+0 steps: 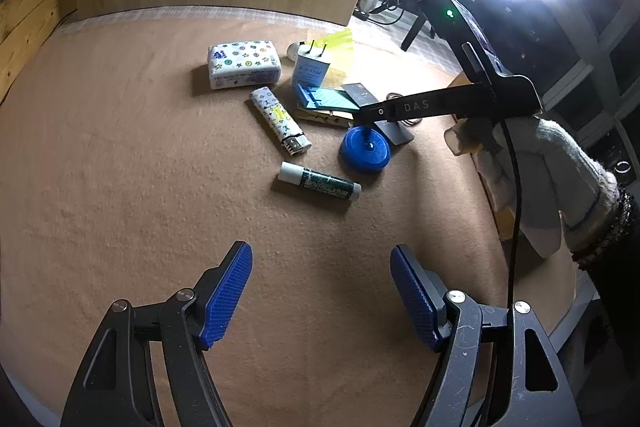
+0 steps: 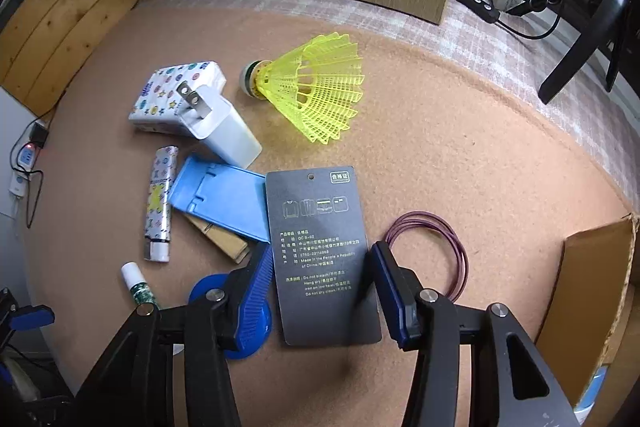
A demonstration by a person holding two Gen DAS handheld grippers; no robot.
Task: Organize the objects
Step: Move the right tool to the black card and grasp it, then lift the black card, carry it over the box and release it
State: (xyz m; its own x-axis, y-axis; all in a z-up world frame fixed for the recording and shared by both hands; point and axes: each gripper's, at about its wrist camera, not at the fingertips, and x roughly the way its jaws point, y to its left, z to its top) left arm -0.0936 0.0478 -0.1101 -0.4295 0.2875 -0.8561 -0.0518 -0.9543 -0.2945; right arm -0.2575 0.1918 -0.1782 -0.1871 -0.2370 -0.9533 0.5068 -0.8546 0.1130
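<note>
On the tan felt mat (image 2: 460,131), the right gripper (image 2: 322,285) straddles the grey hang tag (image 2: 320,251), jaws spread, possibly not touching. The left gripper (image 1: 320,291) gapes, empty, well short of the lip balm (image 1: 319,181).

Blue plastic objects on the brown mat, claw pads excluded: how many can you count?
2. The blue phone stand lies beside the grey tag, over a wooden clothespin. The blue round lid sits nearer, beside the lip balm. Others may be hidden.

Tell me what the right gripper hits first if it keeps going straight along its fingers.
Most likely the grey garment tag: the open right gripper already straddles its near end. Height above the tag is unclear.
</note>
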